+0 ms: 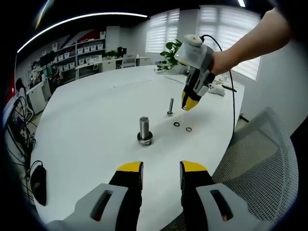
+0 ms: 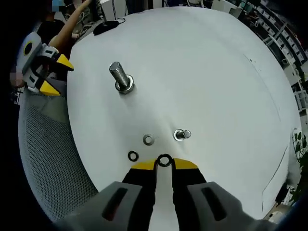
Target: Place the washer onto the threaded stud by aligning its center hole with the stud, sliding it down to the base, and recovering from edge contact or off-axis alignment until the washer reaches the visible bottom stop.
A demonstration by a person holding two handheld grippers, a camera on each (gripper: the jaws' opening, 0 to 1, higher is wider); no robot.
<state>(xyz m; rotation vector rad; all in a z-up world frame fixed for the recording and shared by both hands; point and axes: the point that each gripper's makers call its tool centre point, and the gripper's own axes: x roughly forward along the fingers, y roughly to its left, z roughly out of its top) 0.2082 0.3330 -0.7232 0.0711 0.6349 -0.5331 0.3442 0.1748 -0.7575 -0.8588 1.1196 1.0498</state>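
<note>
While gripped, washer [image 2: 164,160] sits at right claw [image 2: 164,164] tips.

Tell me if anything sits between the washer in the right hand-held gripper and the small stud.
Nothing visible does. The right hand-held gripper pinches a washer at its tips, and only bare table lies between it and the small stud. Two loose washers lie off to the side.

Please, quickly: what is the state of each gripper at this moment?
Left gripper: open, holding nothing.
Right gripper: nearly closed, its yellow tips pinching a small dark metal ring washer above the white table.
</note>
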